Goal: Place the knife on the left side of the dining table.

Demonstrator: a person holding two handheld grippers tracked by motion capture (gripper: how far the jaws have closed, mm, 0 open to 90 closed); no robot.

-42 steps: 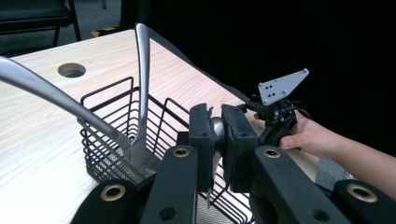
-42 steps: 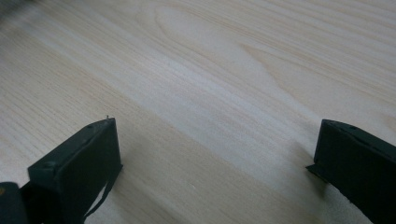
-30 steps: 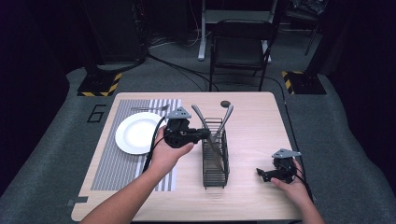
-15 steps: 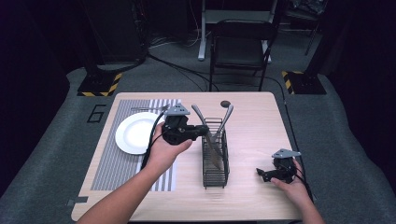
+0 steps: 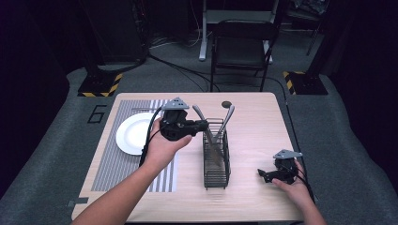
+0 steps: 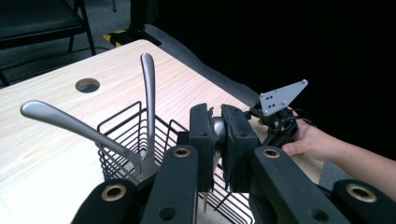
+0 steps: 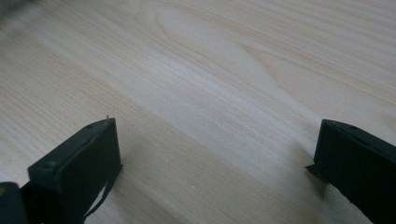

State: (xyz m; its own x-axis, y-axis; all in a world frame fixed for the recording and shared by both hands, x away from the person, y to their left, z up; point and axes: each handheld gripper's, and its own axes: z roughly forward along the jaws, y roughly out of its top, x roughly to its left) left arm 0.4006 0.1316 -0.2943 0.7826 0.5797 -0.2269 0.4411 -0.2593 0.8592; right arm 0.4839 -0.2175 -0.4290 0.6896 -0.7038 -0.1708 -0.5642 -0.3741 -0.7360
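Wooden table (image 5: 253, 122) holding a wire cutlery basket (image 5: 216, 154)
Left gripper (image 5: 202, 124) has risen since a moment ago, jaws clamped on a knife (image 5: 212, 146) lifting from the basket; right gripper (image 5: 263, 174) rests gaping.

Left gripper (image 5: 202, 124) is raised, jaws clamped on a metal utensil handle (image 6: 217, 128). Right gripper (image 5: 263, 174) sits low, jaws spread wide apart, nothing between them.

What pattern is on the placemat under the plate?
Grey and white stripes on the placemat, clearest in the high view.
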